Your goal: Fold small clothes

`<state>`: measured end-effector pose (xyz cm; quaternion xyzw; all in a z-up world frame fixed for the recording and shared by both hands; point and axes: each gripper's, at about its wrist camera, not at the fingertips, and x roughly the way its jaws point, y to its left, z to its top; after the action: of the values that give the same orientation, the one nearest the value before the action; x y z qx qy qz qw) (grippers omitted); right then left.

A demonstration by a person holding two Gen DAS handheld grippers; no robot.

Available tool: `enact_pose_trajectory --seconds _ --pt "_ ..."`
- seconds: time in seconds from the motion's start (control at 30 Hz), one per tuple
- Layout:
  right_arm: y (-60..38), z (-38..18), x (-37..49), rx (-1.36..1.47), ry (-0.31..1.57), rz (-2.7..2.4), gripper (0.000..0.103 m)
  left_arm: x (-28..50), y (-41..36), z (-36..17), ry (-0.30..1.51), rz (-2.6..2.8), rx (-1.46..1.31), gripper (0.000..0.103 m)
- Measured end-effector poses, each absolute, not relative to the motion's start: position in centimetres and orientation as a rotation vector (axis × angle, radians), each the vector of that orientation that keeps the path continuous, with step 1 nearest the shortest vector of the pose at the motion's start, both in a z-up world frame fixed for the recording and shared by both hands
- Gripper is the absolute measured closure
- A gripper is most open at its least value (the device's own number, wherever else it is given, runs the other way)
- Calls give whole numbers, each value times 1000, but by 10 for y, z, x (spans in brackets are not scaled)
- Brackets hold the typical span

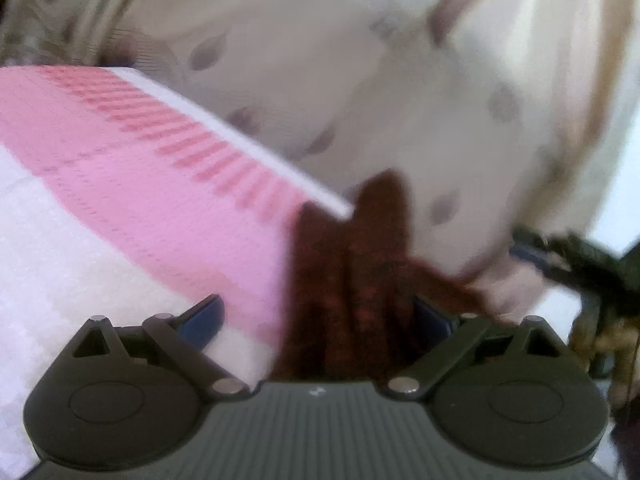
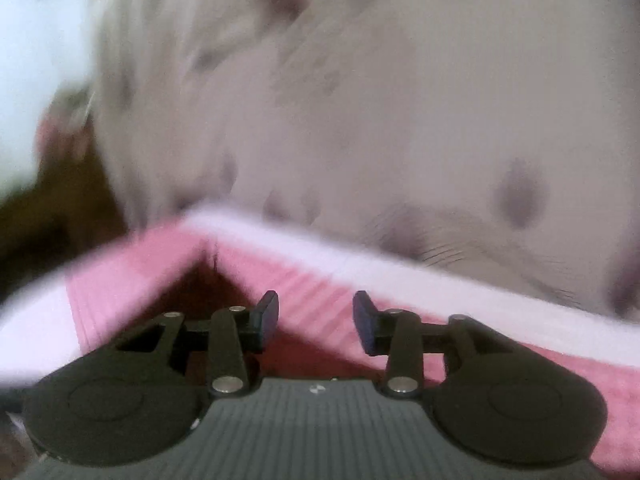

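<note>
1. The pink garment (image 1: pixel 132 168), with its white edge, lies on a dotted sheet (image 1: pixel 380 80) in front of both tongs; a corner looks turned up in the right view (image 2: pixel 304 280).
2. The left tongs (image 1: pixel 316 312) stand spread, with pink cloth and a dark red fabric (image 1: pixel 352 280) between the fingers. Closing here could pinch both layers and drag the wrong piece.
3. The right tongs (image 2: pixel 316 316) are also spread, over the pink cloth, gripping nothing. The raised corner may flop back.
4. Both views are blurred, so whether either touches cloth is uncertain.
</note>
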<state>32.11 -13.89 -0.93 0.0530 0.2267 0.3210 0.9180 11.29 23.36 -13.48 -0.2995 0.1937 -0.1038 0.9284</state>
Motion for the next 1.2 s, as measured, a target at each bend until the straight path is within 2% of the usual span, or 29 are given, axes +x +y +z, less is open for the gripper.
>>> enact_pose_trajectory --seconds 0.03,0.07,0.13,0.33,0.4,0.43,0.47,0.53,0.57,0.77,0.83,1.0,1.2 --pt "-161 -1 309 158 451 646 50 112 239 -134 378 -267 -636 4" --pt "-185 6 292 203 435 639 39 114 243 -132 375 -294 -650 4" --pt "-220 6 260 247 426 614 28 123 251 -123 405 -344 -654 4" --pt "-240 -30 179 20 440 577 28 158 256 -104 487 -429 -571 4" --pt "-227 -34 170 -15 432 592 36 161 247 -96 496 -411 -487 4" --pt "-217 -32 173 -46 436 595 50 162 242 -92 495 -408 -441 4" --pt "-203 -31 178 -89 440 587 59 161 235 -88 493 -394 -392 4" --pt "-173 -27 196 -157 447 591 64 160 225 -84 497 -363 -301 4" --pt "-161 -26 206 -175 455 611 71 161 219 -83 501 -350 -261 4" --pt "-111 -51 283 -272 599 512 71 168 202 -90 575 -282 -119 4" --pt "-115 -58 297 -175 648 488 71 169 200 -91 588 -279 -105 4" --pt "-117 -52 286 -116 612 462 71 174 200 -93 602 -272 -97 4" --pt "-138 -26 245 9 488 478 55 177 194 -92 600 -268 -47 4"
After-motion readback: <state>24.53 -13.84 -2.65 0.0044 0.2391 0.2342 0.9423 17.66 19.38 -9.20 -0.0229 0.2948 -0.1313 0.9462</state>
